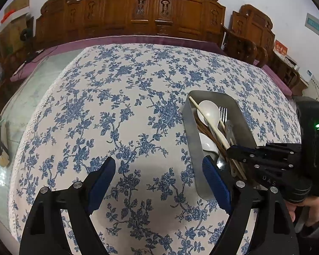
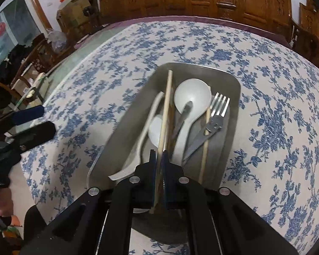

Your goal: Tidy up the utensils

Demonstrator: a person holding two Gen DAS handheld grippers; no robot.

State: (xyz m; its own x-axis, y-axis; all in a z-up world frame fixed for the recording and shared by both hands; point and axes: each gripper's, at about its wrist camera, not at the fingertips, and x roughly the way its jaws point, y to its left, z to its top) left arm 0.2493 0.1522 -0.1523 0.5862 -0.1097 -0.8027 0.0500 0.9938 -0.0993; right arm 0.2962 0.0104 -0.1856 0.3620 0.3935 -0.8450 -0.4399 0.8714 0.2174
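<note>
- While the right gripper [image 2: 158, 155] is clamped on a pale wooden chopstick [image 2: 167, 106] over the metal tray [image 2: 234, 89], the left gripper [image 1: 159, 180] hangs with its jaws wide apart and nothing between them, above the floral cloth on the bench [image 1: 127, 97], just left of the tray.
- A darker stick seems to sit in the same pinch beside the pale one; can't tell for sure.
- Task's things are all in the tray, piled loosely: big white spoon [image 2: 191, 97], metal fork [image 2: 219, 106], white plastic fork [image 2: 142, 140], second pale chopstick [image 2: 205, 144], and a small white spoon half buried.
- The held chopstick runs lengthwise, its far tip near the tray's far wall, its near end poking back past the pads.
- Risk: the grip sits near one end, so the long free end could swing or pivot in the pads if moved fast.
- Risk: the stick lies across the white fork and close to the spoon handle; lifting may drag or flip them out onto the cloth.
- Risk: if two sticks are pinched, one may slip and drop.
- Risk: the left gripper's right finger [image 1: 217, 182] is right at the tray's rim; a nudge could shove the tray.
</note>
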